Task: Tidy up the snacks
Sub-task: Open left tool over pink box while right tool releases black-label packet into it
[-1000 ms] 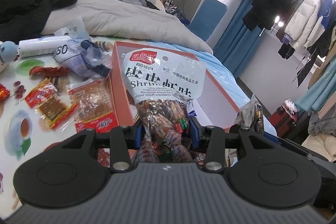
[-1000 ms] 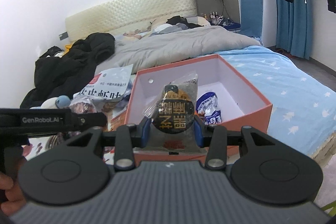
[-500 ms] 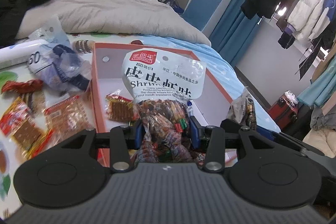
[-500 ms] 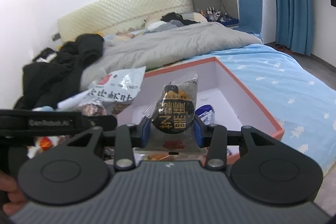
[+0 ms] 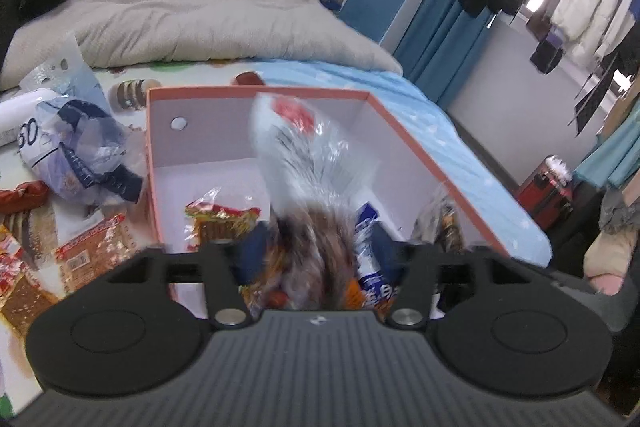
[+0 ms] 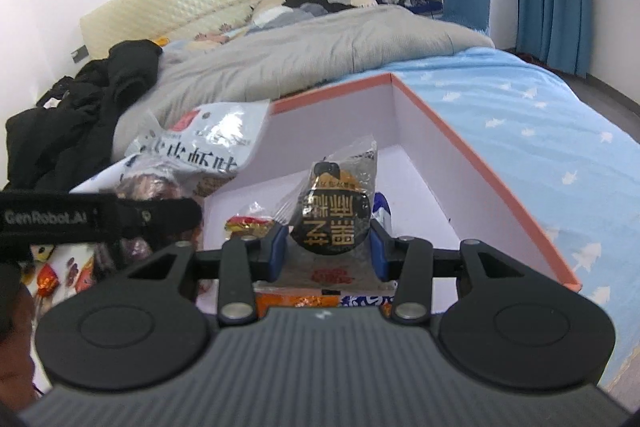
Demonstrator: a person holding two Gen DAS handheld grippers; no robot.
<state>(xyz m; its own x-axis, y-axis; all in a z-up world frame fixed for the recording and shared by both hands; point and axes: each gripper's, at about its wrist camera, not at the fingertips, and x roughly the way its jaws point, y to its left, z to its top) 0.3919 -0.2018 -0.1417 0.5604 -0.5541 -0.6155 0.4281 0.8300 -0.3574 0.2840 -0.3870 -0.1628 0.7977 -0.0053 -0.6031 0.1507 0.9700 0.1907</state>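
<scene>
- Orange box [image 5: 420,147], white inside, sits on the bed; it is the landmark.
- Shrimp snack bag [image 5: 312,163]: motion-blurred, over the box interior, between the left gripper [image 5: 316,259] fingers. Fingers look spread wide; can't tell whether they touch the bag.
- Right gripper [image 6: 329,253] over the box's near edge, pinching a clear packet with a dark round snack [image 6: 332,215], upright.
- In the box: red-orange packet [image 5: 222,223] on the floor, blue-white packet [image 5: 370,247] beside it.
- Loose snack packets [image 5: 86,255] left of the box.
</scene>
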